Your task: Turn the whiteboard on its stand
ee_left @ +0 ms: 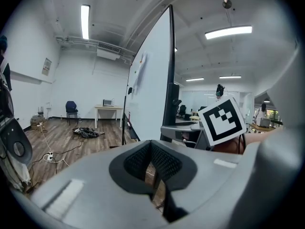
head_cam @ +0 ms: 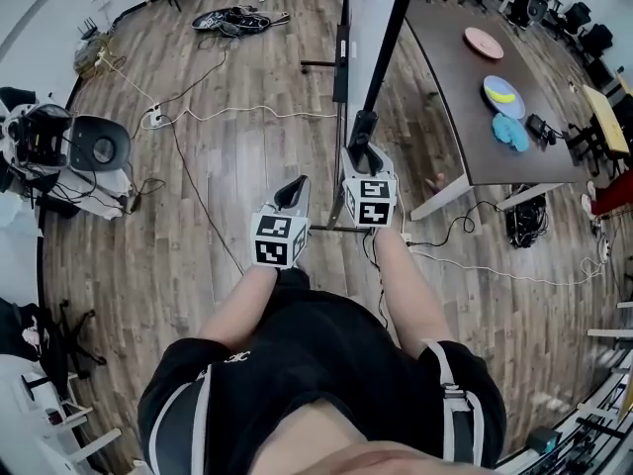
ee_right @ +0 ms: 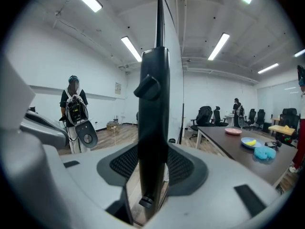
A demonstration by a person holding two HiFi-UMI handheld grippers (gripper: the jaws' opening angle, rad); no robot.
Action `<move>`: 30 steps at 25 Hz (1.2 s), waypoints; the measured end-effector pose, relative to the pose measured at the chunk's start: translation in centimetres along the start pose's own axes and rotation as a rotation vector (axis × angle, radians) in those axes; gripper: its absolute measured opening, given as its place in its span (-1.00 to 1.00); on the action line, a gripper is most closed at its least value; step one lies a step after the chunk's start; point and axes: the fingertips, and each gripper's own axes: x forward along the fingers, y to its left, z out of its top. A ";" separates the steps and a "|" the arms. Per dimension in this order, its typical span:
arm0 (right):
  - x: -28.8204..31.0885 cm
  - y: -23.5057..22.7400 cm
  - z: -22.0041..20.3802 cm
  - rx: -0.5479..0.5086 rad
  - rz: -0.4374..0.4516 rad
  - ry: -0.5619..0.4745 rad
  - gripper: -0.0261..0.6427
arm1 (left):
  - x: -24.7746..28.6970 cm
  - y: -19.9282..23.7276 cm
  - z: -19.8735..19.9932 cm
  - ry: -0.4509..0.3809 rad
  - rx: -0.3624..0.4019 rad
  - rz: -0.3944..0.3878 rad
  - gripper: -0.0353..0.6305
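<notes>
The whiteboard stands edge-on ahead of me, its white face framed in black. My right gripper is shut on the black side post of the frame, with a pad pressed on each side of it. A knob sticks out of that post above the jaws. My left gripper hangs free a little to the left of the post and touches nothing. Its fingers are drawn together with only a slit of floor showing between them. The right gripper's marker cube shows beside the board.
A dark table with plates and a blue cloth stands right of the board. The stand's foot and cables lie on the wooden floor. A person with equipment stands at the left. Office chairs are beyond.
</notes>
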 end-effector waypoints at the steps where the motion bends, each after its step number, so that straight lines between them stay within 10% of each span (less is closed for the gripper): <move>1: -0.3 0.1 -0.1 0.004 -0.001 0.000 -0.38 | -0.2 -0.1 0.1 -0.005 0.002 0.000 -0.87; 8: -2.2 0.6 -0.1 0.020 0.029 -0.056 -0.40 | -0.6 -1.2 1.5 -0.032 0.031 -0.027 -0.87; 16: -11.7 -1.7 7.2 0.045 -0.088 -0.369 -0.87 | -1.5 -2.5 3.8 -0.079 0.060 -0.061 -0.87; 30: -14.4 -3.2 5.2 0.138 -0.146 -0.318 -0.90 | -1.8 -4.6 5.9 -0.136 0.106 -0.090 -0.87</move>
